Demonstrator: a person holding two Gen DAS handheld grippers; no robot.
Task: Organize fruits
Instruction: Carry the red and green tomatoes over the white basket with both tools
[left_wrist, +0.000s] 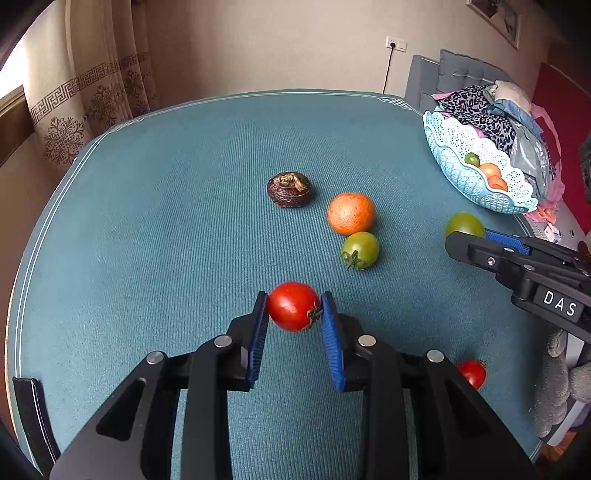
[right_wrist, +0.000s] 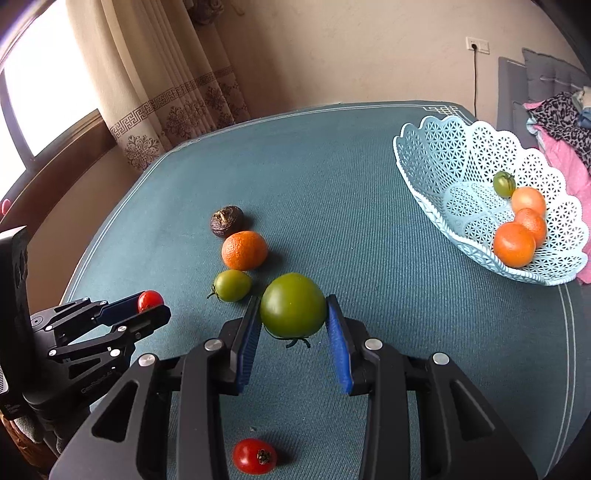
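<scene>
While each hand-held gripper clamps a tomato, left (left_wrist: 293, 306) the red tomato (left_wrist: 293, 305), right (right_wrist: 293, 309) the green tomato (right_wrist: 292, 305), carry both gently to the basket (right_wrist: 436, 147) at the worktop's (right_wrist: 351, 166) right edge.

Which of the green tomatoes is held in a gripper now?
The large green tomato, between the right gripper's pads; the others lie free.

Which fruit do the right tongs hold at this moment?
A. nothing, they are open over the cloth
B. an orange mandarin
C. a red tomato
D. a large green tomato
D: in the right wrist view the right tongs close on the large green tomato, while the left tongs grip a red tomato.
</scene>
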